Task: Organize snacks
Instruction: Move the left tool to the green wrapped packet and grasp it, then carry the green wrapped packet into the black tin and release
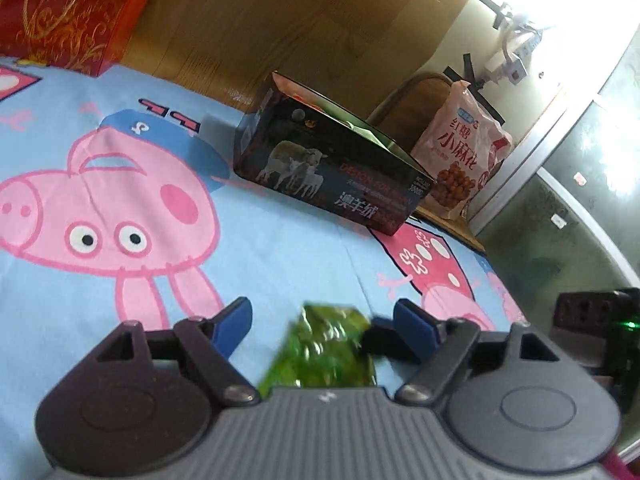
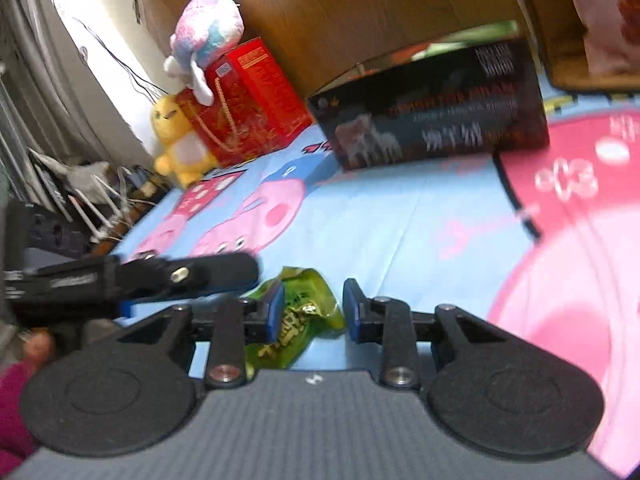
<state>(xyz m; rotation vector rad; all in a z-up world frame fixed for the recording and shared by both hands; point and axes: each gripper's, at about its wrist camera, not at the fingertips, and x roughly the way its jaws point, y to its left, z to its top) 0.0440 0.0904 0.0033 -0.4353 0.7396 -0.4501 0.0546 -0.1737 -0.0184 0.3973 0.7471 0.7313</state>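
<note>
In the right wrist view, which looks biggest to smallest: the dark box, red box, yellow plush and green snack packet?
1. Dark box
2. Red box
3. Green packet and yellow plush: similar; the packet is much nearer the camera, so unsure.

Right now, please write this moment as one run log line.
left gripper: open over green snack packet | right gripper: open around same packet | dark open box: on bedsheet, not reached

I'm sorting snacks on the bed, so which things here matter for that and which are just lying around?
For the job: green snack packet, dark box, pink snack bag.

Lying about: red gift box, yellow plush toy, pink plush toy.
</note>
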